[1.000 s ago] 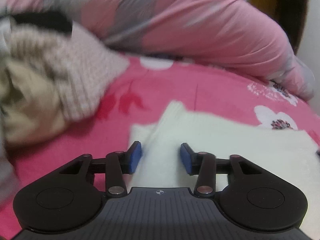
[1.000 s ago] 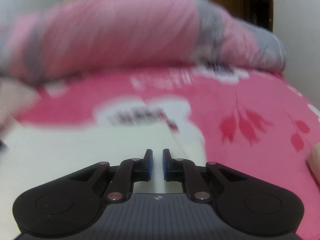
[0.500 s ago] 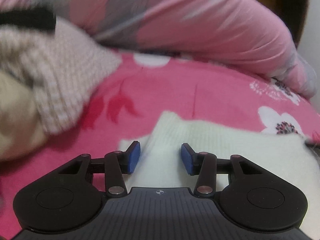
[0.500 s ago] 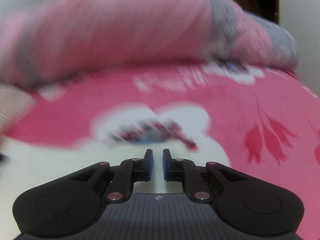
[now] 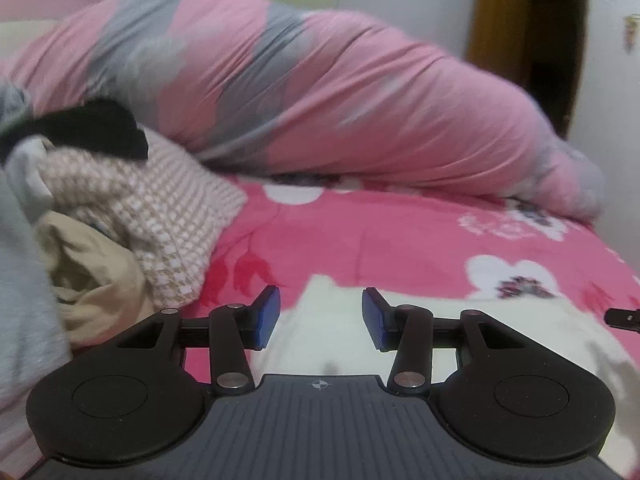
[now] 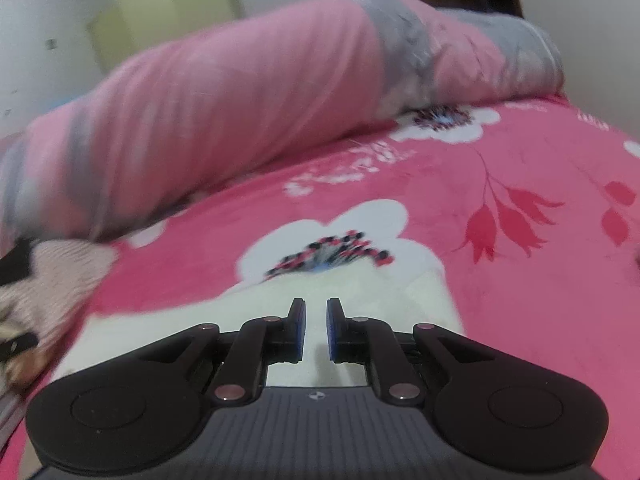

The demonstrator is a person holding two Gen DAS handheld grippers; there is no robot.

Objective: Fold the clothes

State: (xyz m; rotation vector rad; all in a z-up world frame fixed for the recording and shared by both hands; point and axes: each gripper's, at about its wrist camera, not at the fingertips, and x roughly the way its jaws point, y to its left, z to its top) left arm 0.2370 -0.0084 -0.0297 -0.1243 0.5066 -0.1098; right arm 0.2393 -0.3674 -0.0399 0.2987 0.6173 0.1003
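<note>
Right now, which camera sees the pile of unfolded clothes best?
The left wrist view: the pile of clothes fills its left side, showing knit, beige and black pieces. The right wrist view catches only a blurred corner at its left edge.

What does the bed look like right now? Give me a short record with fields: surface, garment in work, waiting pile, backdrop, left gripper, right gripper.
surface: pink floral bedspread
garment in work: white garment lying flat on the bedspread, below both grippers
waiting pile: knit sweater, beige garment and black garment heaped left of the white one
backdrop: rolled pink and grey duvet along the far side
left gripper: open, nothing between the pads
right gripper: narrow gap, jaws opening, nothing visibly pinched
</note>
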